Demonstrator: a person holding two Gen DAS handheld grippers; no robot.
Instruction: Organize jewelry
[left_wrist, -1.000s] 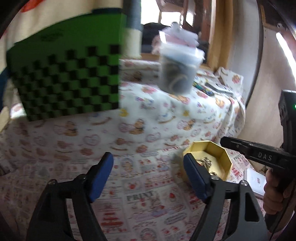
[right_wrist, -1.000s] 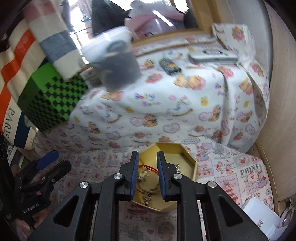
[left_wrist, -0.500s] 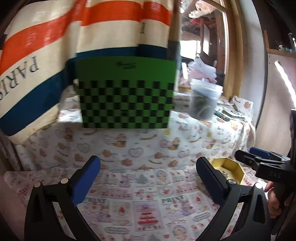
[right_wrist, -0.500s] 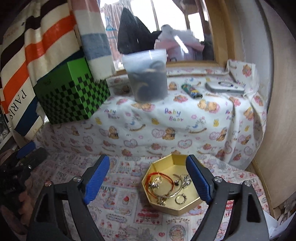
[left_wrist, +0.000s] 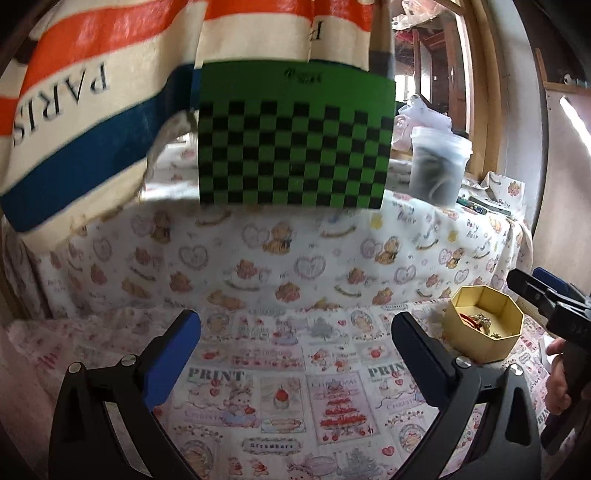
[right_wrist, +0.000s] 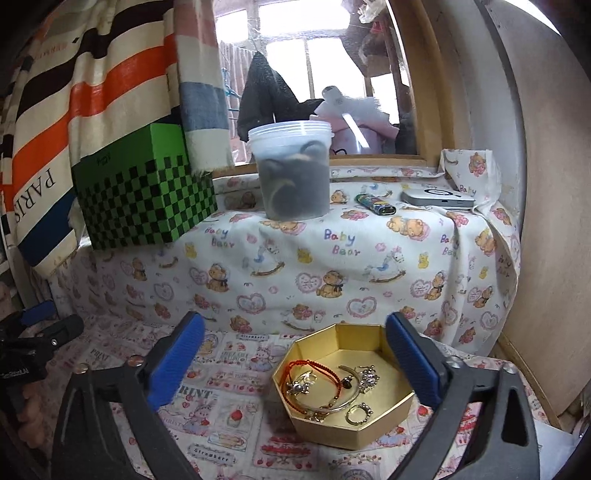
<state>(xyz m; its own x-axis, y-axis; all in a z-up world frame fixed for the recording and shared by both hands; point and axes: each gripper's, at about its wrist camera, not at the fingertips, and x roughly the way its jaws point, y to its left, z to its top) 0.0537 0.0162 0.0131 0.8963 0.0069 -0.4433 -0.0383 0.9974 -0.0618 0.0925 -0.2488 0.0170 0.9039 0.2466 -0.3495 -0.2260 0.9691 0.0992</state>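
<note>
On the printed tablecloth (right_wrist: 229, 417), low and right of centre in the right wrist view, sits the gold octagonal cardboard box (right_wrist: 345, 382), lidless; inside it lie a red cord bracelet (right_wrist: 314, 373), a thin silver bangle (right_wrist: 347, 397), a gold ring (right_wrist: 359, 409) near the box's front wall, and a few small sparkly charms (right_wrist: 367, 378) too tangled to tell apart; the pieces overlap on the box floor. Around the box, the right gripper (right_wrist: 295, 354) is spread wide, its 2 blue-padded fingers (right_wrist: 177, 354) standing apart, 1 left of the box and 1 over its right rim, grasping nothing. Left of the box, the left gripper (left_wrist: 295, 354) is likewise released, jaws wide over bare printed cloth, holding nothing; in its view the same box (left_wrist: 484, 323) shows at the right edge, with the right gripper's black body and the person's right hand (left_wrist: 557, 384) just beyond it. Behind the box rises a step draped in white teddy-bear fabric (right_wrist: 332, 266); on top of it, directly behind the box, stands a translucent plastic tub (right_wrist: 291, 170) with dark contents; right of the tub lie a colourful lighter (right_wrist: 375, 204) and a flat silver device (right_wrist: 437, 197); left of the tub rests a green and black chequered box (right_wrist: 144, 195); behind that hangs a striped cloth printed PARIS (right_wrist: 48, 147).
</note>
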